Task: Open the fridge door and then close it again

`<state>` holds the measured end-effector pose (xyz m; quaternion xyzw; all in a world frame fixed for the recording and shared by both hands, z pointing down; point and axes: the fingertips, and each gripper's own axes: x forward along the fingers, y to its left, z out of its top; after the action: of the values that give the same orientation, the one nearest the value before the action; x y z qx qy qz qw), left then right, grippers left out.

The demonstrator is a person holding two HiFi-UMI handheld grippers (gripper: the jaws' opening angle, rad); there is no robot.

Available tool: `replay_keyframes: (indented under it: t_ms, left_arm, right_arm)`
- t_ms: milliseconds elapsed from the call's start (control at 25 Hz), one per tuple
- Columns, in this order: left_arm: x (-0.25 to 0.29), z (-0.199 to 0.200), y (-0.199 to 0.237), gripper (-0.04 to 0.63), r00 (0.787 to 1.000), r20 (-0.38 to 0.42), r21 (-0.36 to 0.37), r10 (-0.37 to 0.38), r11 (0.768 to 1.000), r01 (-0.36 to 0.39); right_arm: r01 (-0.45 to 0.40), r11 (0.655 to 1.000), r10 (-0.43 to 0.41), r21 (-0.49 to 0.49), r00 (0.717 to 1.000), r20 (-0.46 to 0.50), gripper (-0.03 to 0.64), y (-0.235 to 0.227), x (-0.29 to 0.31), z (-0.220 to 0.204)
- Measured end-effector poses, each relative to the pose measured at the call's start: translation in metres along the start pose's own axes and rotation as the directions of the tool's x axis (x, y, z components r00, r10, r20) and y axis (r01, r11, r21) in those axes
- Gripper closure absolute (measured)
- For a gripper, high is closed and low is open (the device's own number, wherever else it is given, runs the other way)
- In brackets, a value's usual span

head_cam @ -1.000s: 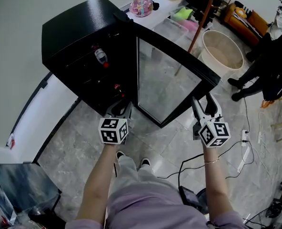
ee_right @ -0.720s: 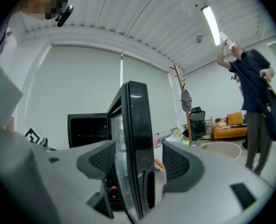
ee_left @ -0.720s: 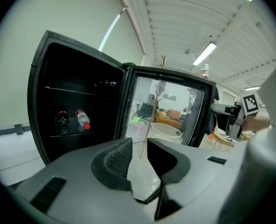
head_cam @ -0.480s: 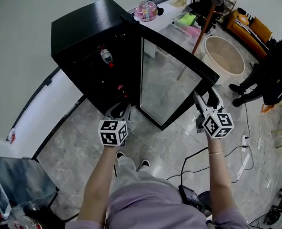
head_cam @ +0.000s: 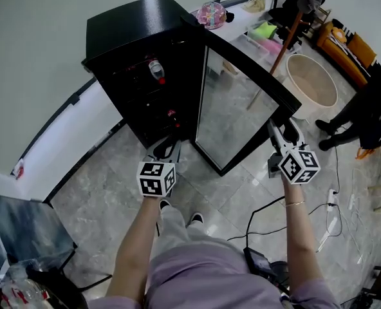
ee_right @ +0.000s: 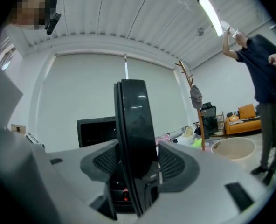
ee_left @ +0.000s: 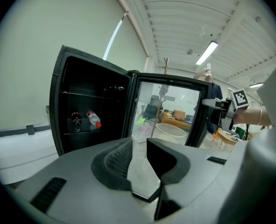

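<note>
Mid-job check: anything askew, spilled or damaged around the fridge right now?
Nothing stands out. The fridge door stands open and looks intact; the right claw, jaws just closing, grips its free edge. A red-capped bottle lies inside, and nothing has spilled.

Fridge point(head_cam: 132, 37): at 11 o'clock, back against the wall point(head_cam: 42, 44).
Door point(head_cam: 242, 108): at 1 o'clock, just right of the fridge.
Bottle point(head_cam: 156, 69): inside the fridge.
Tub point(head_cam: 311, 85): on the floor point(head_cam: 100, 185) at 2 o'clock, behind the door.
Person point(head_cam: 371, 108): at 3 o'clock, right of the tub.
</note>
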<state>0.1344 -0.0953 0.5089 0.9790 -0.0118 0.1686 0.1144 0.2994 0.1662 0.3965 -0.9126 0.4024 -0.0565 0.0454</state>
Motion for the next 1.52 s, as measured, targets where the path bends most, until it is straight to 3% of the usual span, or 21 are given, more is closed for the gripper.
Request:
replay_keyframes:
  t_ms: [600,840,1520]
  left_arm:
    - [-0.043,-0.004,0.003,0.506,0.997,0.040,-0.019,0.063,0.998,-0.063]
    - [-0.062,-0.007,0.016,0.506,0.994,0.046,-0.031,0.102,0.994,-0.100]
    - [-0.097,-0.023,0.046,0.506,0.983,0.052,-0.081,0.178,0.981,-0.174]
  right_arm:
    - [-0.143,0.986,0.140,-0.082,0.989,-0.037,0.383,0.103,-0.025,-0.014]
    - [-0.214,0.968,0.208,-0.128,0.977,-0.056,0.385,0.147,-0.023,-0.017]
    - [-0.371,0.920,0.364,-0.125,0.928,-0.077,0.391,0.240,-0.007,-0.028]
